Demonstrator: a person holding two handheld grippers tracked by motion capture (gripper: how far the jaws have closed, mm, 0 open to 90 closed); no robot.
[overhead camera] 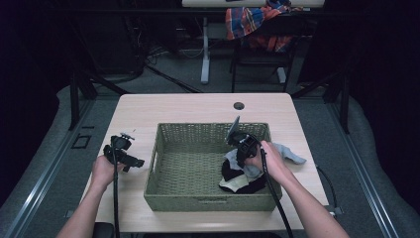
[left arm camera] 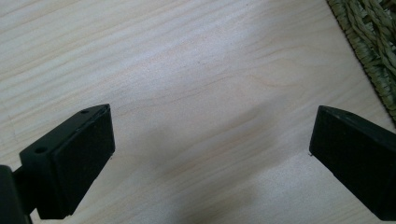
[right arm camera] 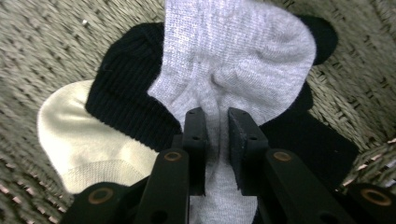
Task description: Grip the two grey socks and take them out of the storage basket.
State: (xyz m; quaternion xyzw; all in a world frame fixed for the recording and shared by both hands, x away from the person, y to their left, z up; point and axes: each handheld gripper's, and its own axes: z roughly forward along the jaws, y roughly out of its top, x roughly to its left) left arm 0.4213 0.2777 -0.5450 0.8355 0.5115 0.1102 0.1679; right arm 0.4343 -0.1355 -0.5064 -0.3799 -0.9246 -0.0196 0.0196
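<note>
In the basket [overhead camera: 163,163], right tongs [right arm camera: 217,126] pinch a grey sock [right arm camera: 233,60]; left tongs [left arm camera: 210,154] gape over the table [left arm camera: 187,70].

Dim, dark surroundings; overhead light brightens the table [overhead camera: 148,106] alone. Soft shadows fall on its wood in the left gripper view, whose near jaws blur.

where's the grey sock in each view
High view: the grey sock lies at the basket's right end, under the right hand, part of it draped out over the rim.
Left gripper view: not in it; bare table and a corner of the woven basket.
Right gripper view: centre, pinched in the right claw, over black and cream socks.
Shared landmark: the woven basket.
</note>
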